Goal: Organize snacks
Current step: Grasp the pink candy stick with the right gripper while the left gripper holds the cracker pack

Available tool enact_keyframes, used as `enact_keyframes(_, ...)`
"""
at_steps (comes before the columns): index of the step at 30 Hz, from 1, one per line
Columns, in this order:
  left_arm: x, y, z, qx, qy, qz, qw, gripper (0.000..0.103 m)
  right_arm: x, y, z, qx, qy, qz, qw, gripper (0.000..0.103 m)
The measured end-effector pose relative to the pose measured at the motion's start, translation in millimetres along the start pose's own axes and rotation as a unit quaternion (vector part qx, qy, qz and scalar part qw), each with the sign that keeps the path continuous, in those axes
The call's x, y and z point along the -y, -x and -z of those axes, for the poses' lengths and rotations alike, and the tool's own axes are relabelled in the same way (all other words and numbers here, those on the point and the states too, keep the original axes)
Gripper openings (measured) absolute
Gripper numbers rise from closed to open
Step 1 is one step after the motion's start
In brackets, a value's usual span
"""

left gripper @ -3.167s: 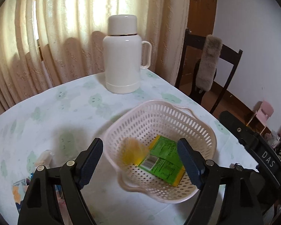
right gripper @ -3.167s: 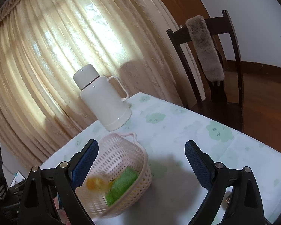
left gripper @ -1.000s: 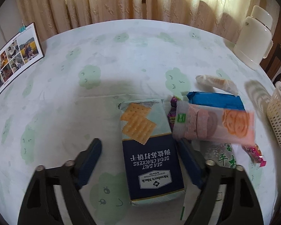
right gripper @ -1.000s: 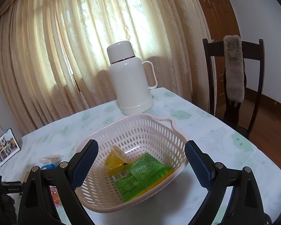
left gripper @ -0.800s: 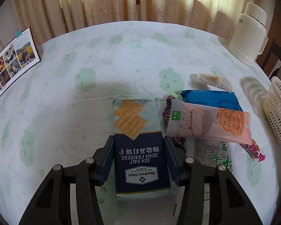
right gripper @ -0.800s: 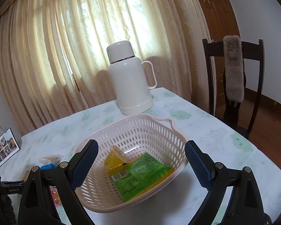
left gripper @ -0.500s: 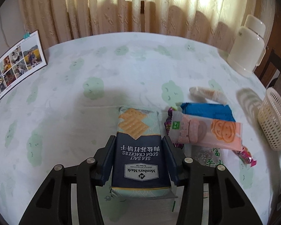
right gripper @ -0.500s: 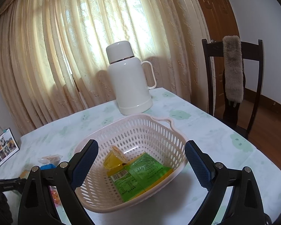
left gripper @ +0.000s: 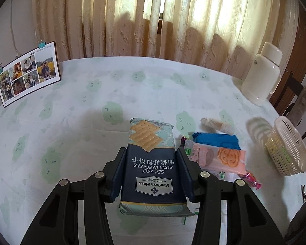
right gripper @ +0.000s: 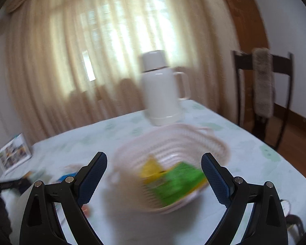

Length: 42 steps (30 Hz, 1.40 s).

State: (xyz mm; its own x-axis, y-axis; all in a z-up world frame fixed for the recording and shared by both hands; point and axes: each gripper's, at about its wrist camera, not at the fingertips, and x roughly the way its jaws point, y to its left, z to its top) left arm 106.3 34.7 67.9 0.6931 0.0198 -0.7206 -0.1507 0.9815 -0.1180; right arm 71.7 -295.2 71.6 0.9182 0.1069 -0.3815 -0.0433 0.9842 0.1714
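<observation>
The left gripper (left gripper: 151,167) is clamped across the cracker pack (left gripper: 152,159) by its long sides, so the pack sits flat and clear of the table (left gripper: 71,106) for carrying. The right gripper (right gripper: 154,175) hangs wide apart and empty before the basket (right gripper: 218,145), which, through the blur, seems to hold green and yellow packets.
</observation>
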Motion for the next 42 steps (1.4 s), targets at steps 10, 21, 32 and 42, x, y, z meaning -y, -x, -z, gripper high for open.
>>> enact_keyframes(10,4.6,17.2,1.3,0.02,-0.003,0.031,0.9993,0.045,-87.9,-35.7,44.5,-0.14,0.143,-0.109,0.974,0.069)
enact_keyframes(21,7.8,24.1,2.6,0.027,-0.009,0.045,0.9986,0.045,-89.8,-82.3,67.6,-0.239,0.15,-0.125,0.951,0.041)
enact_keyframes(32,11.0,23.3,3.8,0.024,-0.016,0.05,0.9983,0.045,-109.3,-94.3,69.5,-0.243,0.186,-0.111,0.946,0.028)
enact_keyframes(42,13.5,22.3,5.1,0.022,-0.018,0.05,0.9984,0.045,-104.8,-80.0,65.1,-0.229,0.16,-0.129,0.952,0.027)
